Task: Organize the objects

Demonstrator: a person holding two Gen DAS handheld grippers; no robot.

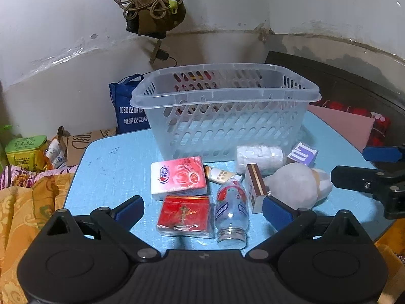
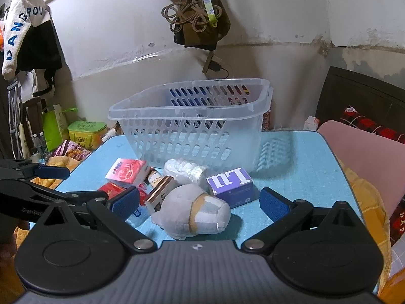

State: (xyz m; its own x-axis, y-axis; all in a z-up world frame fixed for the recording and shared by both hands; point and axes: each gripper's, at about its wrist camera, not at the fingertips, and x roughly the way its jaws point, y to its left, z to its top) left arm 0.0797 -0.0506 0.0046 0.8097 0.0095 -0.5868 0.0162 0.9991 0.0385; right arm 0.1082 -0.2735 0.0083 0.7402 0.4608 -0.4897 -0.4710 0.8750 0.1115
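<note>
Right wrist: plush toy (image 2: 192,210) before purple box (image 2: 231,186), basket (image 2: 189,131).

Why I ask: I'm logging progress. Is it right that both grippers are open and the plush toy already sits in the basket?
Not quite. The plush toy lies on the blue table, in front of the basket, as the right wrist view shows. Both grippers are open.

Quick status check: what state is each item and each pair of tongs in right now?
Clear slotted plastic basket: upright, looks empty.
Clear glass bottle with red print: lying down, uncapped.
Grey plush toy: on its side.
Left tongs: open, holding nothing.
Right tongs: open, holding nothing.
</note>
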